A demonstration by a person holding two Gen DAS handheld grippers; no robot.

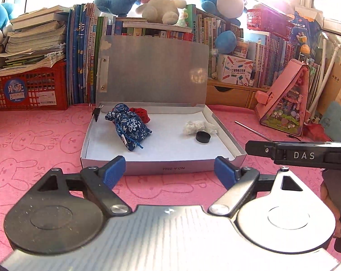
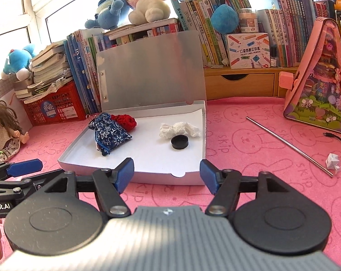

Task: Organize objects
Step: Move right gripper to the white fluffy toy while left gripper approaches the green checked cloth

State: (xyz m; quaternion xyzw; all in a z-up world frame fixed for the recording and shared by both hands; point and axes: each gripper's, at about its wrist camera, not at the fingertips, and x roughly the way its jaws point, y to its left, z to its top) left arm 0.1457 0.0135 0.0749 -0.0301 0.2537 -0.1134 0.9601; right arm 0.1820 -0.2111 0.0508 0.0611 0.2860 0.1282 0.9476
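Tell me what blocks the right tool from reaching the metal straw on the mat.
Nothing visible does. The metal straw lies alone on the pink mat, right of the open box; the right tool is open and empty.

An open silver box (image 1: 161, 164) sits on a pink worktop (image 1: 34, 140), lid upright. Inside it, a blue floral pouch (image 1: 128, 126) lies at the left, touching a red knitted item (image 1: 139, 113) behind it. At the right, a black cap (image 1: 203, 137) touches crumpled white paper (image 1: 196, 126). The left tool (image 1: 170, 166), jaws apart and empty, hovers before the box's front wall.
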